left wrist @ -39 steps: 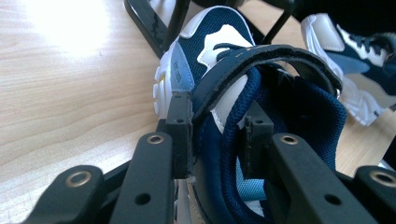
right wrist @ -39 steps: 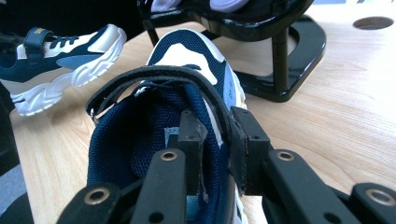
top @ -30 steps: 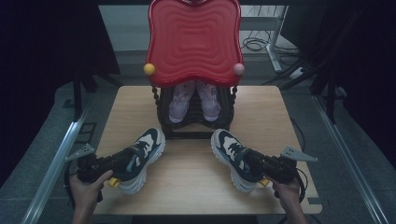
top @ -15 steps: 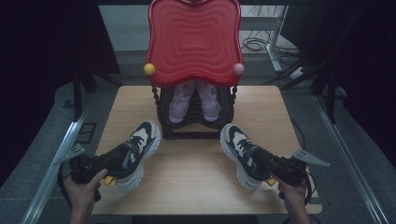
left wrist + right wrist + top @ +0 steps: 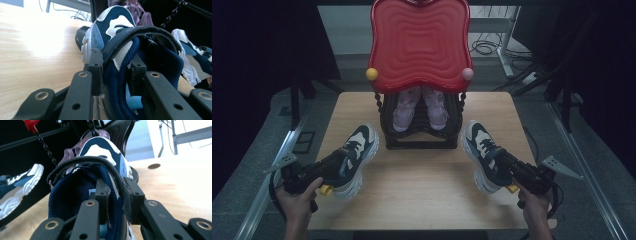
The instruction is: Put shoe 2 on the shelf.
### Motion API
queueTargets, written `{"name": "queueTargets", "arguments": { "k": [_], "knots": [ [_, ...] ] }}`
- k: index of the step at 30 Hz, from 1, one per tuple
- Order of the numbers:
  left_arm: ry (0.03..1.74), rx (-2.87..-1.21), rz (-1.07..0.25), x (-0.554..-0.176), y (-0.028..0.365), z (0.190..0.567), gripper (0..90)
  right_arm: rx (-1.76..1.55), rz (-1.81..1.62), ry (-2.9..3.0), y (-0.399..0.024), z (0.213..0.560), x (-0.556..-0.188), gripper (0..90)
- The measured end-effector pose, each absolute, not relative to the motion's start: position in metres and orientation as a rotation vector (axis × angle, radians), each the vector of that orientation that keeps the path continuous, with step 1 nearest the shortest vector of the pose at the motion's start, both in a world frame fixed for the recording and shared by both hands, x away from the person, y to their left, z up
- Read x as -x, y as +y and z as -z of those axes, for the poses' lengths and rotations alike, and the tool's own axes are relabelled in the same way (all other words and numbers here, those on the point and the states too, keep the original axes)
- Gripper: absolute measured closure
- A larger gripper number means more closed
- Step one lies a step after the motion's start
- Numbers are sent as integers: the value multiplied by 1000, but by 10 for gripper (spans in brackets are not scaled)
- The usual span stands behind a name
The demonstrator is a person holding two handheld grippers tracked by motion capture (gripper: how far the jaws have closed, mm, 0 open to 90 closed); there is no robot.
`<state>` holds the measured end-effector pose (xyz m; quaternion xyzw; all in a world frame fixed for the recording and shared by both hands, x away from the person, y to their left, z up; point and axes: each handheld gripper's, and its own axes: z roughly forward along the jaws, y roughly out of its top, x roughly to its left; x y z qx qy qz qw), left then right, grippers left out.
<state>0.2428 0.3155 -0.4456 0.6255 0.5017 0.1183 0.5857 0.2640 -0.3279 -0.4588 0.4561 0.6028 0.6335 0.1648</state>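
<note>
While each hand holds steady, the left tool [image 5: 334, 170] grips the left sneaker [image 5: 354, 155] by its collar, and the right tool [image 5: 507, 172] grips the right sneaker [image 5: 482, 150] likewise; both rest on the tabletop [image 5: 422, 185], flanking the shoe rack [image 5: 419, 135].

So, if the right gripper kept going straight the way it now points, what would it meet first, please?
Probably the black shoe rack. The right gripper, clamped on the collar of the right sneaker, points toe-first toward the rack's right front corner, beside the lilac shoes. Depth is unclear; the toe might slip just past.
</note>
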Motion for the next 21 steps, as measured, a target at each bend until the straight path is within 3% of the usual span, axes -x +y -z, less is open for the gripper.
{"name": "queueTargets", "arguments": {
  "k": [21],
  "knots": [
    [1171, -1382, -352, -269, 329, 413, 700, -1282, -1810, 1619, -332, 426, -286, 754]
  ]
}}
